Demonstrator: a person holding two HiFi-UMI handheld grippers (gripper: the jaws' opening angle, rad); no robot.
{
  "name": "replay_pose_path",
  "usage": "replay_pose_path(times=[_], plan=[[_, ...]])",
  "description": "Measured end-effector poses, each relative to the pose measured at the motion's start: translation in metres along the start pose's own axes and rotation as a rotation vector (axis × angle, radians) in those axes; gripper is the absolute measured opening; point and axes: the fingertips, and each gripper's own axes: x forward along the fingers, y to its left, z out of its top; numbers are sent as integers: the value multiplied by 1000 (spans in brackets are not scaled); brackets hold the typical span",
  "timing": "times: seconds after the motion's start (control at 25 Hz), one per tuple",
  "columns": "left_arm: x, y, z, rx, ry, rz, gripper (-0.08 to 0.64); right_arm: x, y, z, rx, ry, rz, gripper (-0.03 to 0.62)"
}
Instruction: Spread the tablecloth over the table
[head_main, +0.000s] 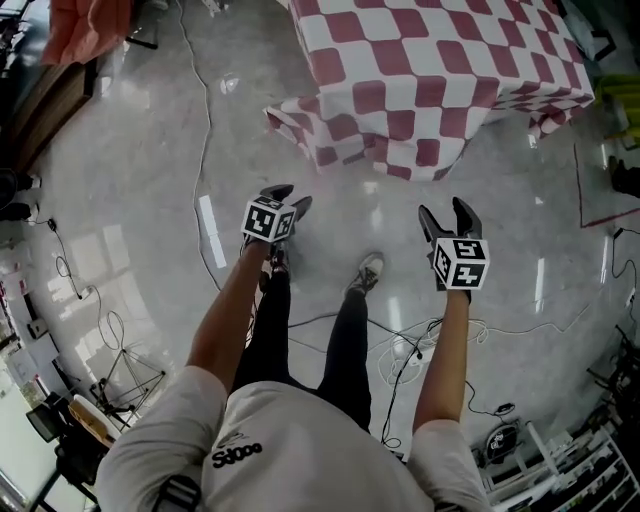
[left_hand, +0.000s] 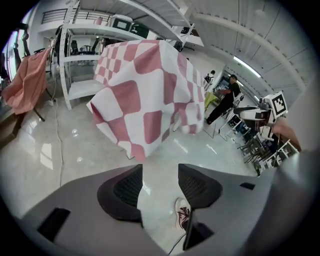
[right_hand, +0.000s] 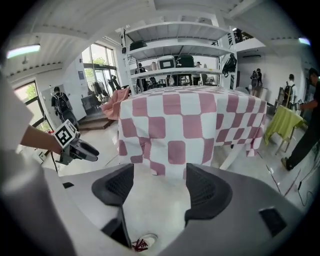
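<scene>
The red-and-white checked tablecloth (head_main: 430, 80) lies draped over the table, and its edges hang down toward the floor on the sides facing me. It also fills the middle of the left gripper view (left_hand: 145, 85) and the right gripper view (right_hand: 190, 125). Both grippers hang in front of the table, apart from the cloth. My left gripper (head_main: 290, 196) is open, with only floor showing between its pads (left_hand: 127, 187). My right gripper (head_main: 444, 208) is open too, its jaws wide and empty (right_hand: 160, 192). Each gripper shows in the other's view: the right (left_hand: 250, 112) and the left (right_hand: 85, 150).
Glossy grey floor with cables (head_main: 205, 150) running across it. My shoes (head_main: 368, 270) stand just below the grippers. A metal shelf rack (right_hand: 175, 50) stands behind the table. A pink cloth (left_hand: 27, 85) hangs at the left. People stand at a yellow-green table (right_hand: 282, 122).
</scene>
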Motion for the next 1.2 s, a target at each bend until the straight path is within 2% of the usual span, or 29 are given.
replay_pose_path(times=[0.16,0.36,0.68,0.84,0.92,1.08,1.2], plan=[[-25,-2,32,26,-38,0,233,-11,2,23,-7,-7,-20,325],[-70,-19,95,72,-166,-3,215,-43,0,70,-18,-70,-51,315],[-188,-61,228,205,-448,-41,119,-124,9,205,-98,-291,-143,156],[-256,-91,274,263,-575,-83,54,-167,26,266,-158,-374,-172,44],[-287,-105,292,290,-638,-99,46,-188,38,292,-193,-418,-168,34],[-339,-125,316,357,-717,-82,37,-228,61,333,-268,-490,-190,23],[-379,-144,333,435,-783,-67,34,-253,77,356,-299,-543,-209,23]])
